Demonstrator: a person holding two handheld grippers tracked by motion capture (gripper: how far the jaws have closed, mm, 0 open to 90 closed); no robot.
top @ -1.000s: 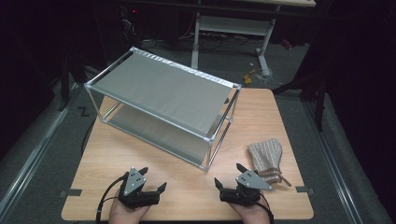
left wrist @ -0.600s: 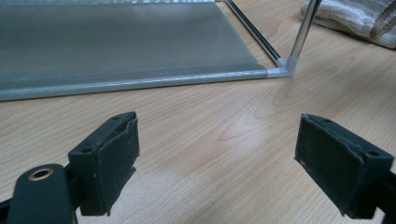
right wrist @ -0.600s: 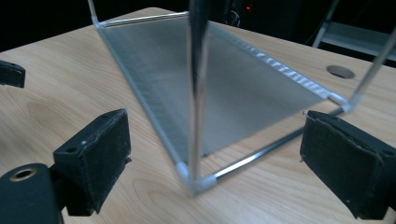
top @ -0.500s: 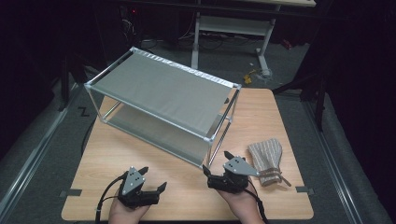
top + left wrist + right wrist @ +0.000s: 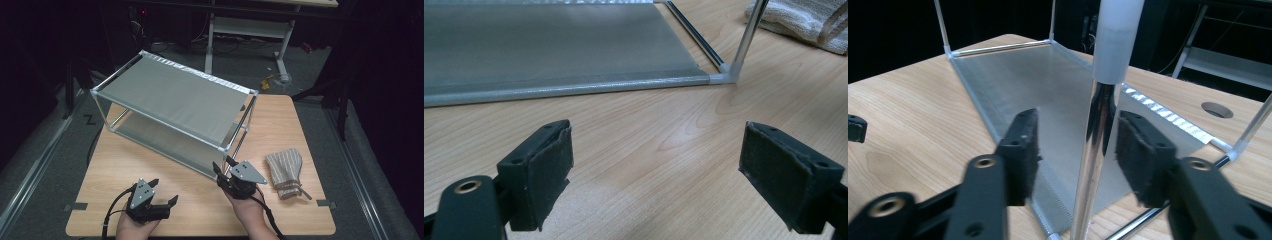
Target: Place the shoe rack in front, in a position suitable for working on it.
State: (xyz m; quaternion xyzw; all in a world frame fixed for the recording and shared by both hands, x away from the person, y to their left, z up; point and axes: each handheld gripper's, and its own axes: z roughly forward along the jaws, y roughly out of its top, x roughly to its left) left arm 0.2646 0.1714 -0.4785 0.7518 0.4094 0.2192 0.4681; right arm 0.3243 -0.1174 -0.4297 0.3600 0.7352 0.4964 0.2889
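Chrome tubing is what the work centres on: the near corner post (image 5: 1095, 150) of a two-tier shelf rack with grey fabric shelves and a silver metal frame (image 5: 175, 100), which stands across the middle of the pale wooden table (image 5: 125, 165), set at an angle to its edges. In the right gripper view this upright post stands between the black jaws of the right gripper (image 5: 223, 169). They have just been closing around it. The right-hand pad (image 5: 1138, 150) looks to be at or almost on the tube, while a clear gap remains at the other pad, so the hold does not look tight yet. Taking the rack by a post low at its corner probably gives a firm handle for steadying or shifting the light frame.

Nearer the table's front edge, the left gripper (image 5: 162, 192) rests low with its jaws wide apart and nothing between them, pointed at the lower shelf's front rail (image 5: 574, 89), likely waiting its turn.

Just right of the right gripper lies a folded beige ribbed cloth (image 5: 286, 170), apart from the rack.
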